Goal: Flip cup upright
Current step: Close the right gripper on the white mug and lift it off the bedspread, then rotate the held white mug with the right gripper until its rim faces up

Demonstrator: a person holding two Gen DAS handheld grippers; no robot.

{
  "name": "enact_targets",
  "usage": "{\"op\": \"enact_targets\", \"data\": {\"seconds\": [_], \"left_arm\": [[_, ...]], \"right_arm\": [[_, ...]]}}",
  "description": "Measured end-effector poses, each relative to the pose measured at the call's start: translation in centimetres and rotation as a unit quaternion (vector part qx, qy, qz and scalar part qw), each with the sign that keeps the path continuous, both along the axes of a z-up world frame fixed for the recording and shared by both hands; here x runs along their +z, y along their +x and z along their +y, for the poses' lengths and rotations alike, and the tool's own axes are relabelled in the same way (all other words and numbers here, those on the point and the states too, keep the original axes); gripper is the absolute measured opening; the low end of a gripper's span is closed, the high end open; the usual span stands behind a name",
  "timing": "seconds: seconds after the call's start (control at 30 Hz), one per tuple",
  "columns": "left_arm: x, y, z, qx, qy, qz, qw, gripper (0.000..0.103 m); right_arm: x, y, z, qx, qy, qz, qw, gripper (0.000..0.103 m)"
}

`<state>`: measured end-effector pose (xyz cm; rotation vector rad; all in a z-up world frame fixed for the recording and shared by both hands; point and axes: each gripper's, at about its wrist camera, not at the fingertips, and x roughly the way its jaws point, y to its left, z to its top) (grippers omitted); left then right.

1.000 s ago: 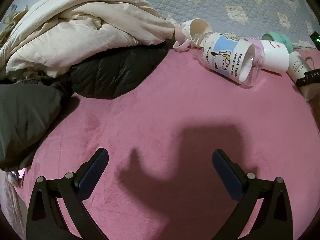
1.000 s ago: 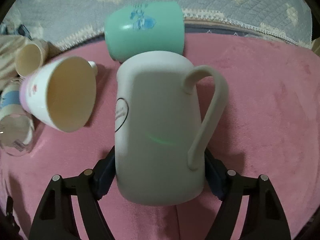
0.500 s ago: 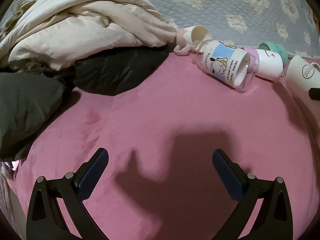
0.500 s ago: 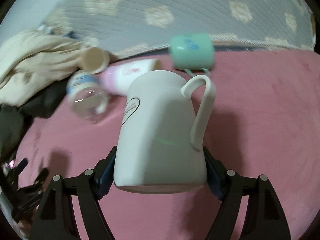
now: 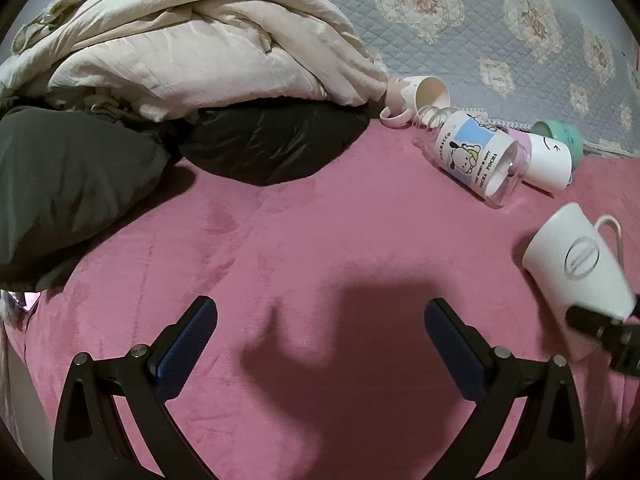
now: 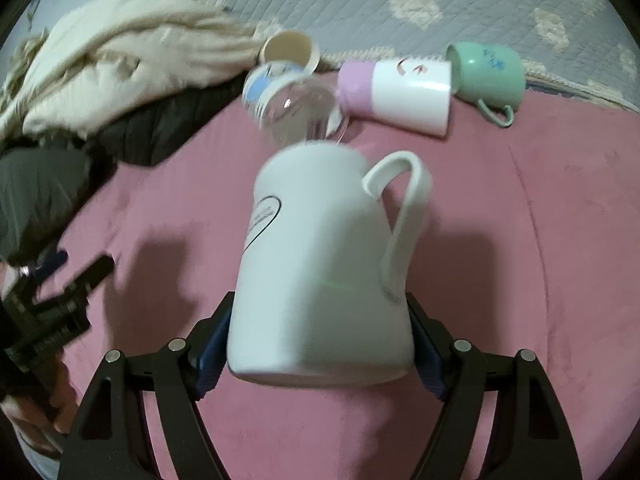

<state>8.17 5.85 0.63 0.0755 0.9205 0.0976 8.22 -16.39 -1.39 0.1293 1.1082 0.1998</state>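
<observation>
My right gripper (image 6: pixel 320 344) is shut on a white mug (image 6: pixel 320 264) with an oval logo and a handle on its right side. It holds the mug in the air above the pink blanket (image 6: pixel 540 280), tilted away from me. The same mug (image 5: pixel 576 264) shows at the right of the left wrist view, gripped at its wide end by the right gripper (image 5: pixel 600 328). My left gripper (image 5: pixel 320 340) is open and empty low over the pink blanket (image 5: pixel 300 220).
Several cups lie on their sides at the back: a clear printed glass (image 6: pixel 292 108), a pink-and-white cup (image 6: pixel 400 88), a green mug (image 6: pixel 488 72) and a cream mug (image 6: pixel 288 48). Cream bedding (image 5: pixel 180 40) and dark jackets (image 5: pixel 80 184) are piled at the left.
My right gripper has lifted the white mug off the blanket and pulled it back from the other cups, towards the left. My left gripper has hardly moved.
</observation>
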Motion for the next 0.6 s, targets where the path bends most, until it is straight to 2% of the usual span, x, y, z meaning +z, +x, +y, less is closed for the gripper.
{"op": "enact_targets", "data": {"seconds": [0.17, 0.23, 0.3, 0.37, 0.43, 0.5, 0.6], "left_arm": [[-0.1, -0.3, -0.4, -0.002, 0.019, -0.003, 0.9998, 0.103], [0.0, -0.3, -0.3, -0.002, 0.018, -0.004, 0.9998, 0.103], [0.0, -0.2, -0.3, -0.003, 0.013, -0.005, 0.9999, 0.103], [-0.1, -0.3, -0.4, -0.003, 0.011, -0.005, 0.9999, 0.103], [-0.1, -0.3, -0.6, -0.005, 0.014, -0.005, 0.9999, 0.103], [-0.3, -0.2, -0.7, -0.004, 0.018, -0.003, 0.9998, 0.103], [-0.5, -0.2, -0.9, -0.004, 0.016, -0.001, 0.9999, 0.103]], "right_arm": [[0.6, -1.0, 0.1, 0.022, -0.003, -0.006, 1.0, 0.082], [1.5, -1.4, 0.0, 0.024, -0.009, -0.021, 0.999, 0.086], [2.2, -1.9, -0.5, 0.021, -0.008, -0.032, 0.999, 0.086], [3.0, -2.3, -1.5, 0.011, 0.004, -0.04, 0.999, 0.086], [4.0, -2.6, -3.5, -0.036, -0.007, -0.053, 0.998, 0.086], [4.9, -3.0, -5.2, -0.059, -0.008, -0.073, 0.996, 0.086], [5.4, -2.8, -8.3, -0.083, 0.016, -0.073, 0.994, 0.086]]}}
